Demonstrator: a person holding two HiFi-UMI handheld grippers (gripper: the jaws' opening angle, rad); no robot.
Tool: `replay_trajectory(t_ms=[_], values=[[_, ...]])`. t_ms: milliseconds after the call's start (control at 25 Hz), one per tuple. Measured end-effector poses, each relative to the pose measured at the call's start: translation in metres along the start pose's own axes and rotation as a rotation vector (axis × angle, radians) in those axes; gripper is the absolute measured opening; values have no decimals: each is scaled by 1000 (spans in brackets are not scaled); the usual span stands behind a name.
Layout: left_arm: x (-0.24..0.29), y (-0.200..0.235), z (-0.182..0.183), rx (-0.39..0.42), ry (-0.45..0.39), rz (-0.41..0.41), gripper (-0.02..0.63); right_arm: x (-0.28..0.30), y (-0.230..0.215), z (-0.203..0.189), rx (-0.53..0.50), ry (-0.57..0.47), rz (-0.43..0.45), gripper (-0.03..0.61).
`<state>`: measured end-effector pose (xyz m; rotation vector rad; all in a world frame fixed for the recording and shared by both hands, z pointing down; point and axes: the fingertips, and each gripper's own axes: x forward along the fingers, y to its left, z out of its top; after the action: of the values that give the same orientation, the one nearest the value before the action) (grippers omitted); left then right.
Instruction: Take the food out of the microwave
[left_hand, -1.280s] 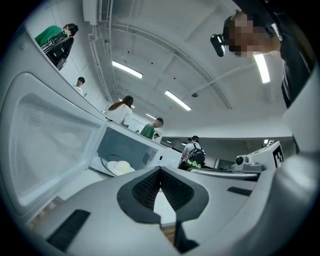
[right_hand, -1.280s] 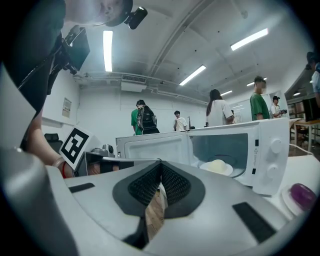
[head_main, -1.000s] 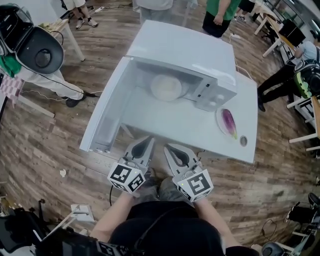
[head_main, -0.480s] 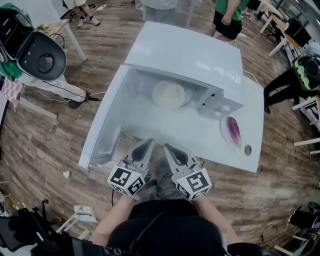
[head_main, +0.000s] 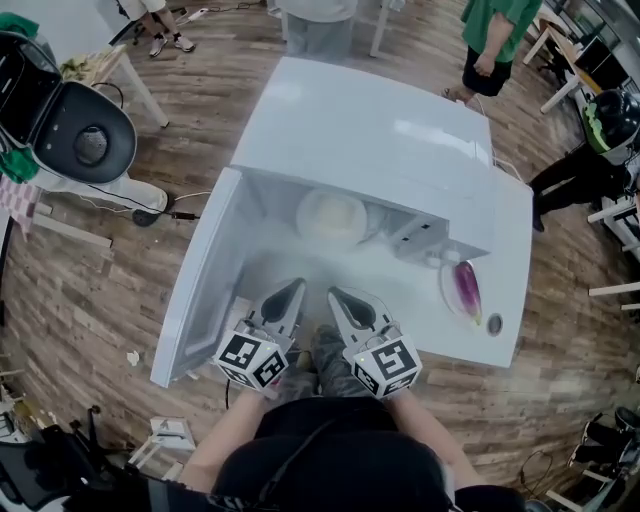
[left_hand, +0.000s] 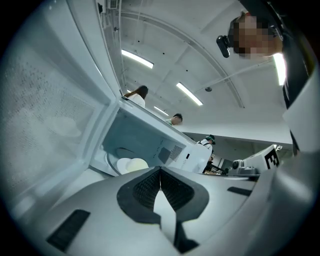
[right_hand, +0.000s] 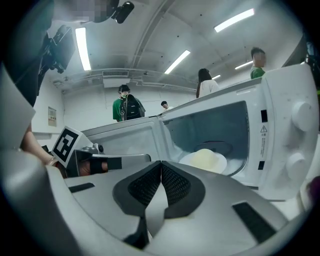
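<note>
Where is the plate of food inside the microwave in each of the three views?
Head view: plate of food upper centre, inside the open microwave.
Left gripper view: plate of food low, left of centre, in the cavity.
Right gripper view: plate of food right of centre, in the cavity.
Shared landmark: the open microwave door, left of the plate in every view.

Looking along the left tool (left_hand: 160, 177), jaws pressed together with nothing between them. Just beyond, an open white microwave (left_hand: 197, 156), door (left_hand: 45, 115) swung wide at left. Inside, on a plate (left_hand: 119, 163), pale rounded food (left_hand: 135, 164). Farther off, several people (left_hand: 136, 95) standing behind the microwave, under ceiling strip lights (left_hand: 137, 59).
</note>
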<state>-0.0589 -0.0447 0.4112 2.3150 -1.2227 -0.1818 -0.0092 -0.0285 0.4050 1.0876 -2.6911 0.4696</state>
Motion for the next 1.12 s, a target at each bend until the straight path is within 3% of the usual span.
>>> replay_trajectory(t_ms=[280,840,1120], values=[[30,21,-5,-31,41,16,11,19,-30,-9,2,57,-44,18],[52,51,-28,-169,120,76,12,22,-85,-32,171,135,-118,20],[55,58,-45,-271,154,101,117,29,-92,-40,252,134,-129,20]])
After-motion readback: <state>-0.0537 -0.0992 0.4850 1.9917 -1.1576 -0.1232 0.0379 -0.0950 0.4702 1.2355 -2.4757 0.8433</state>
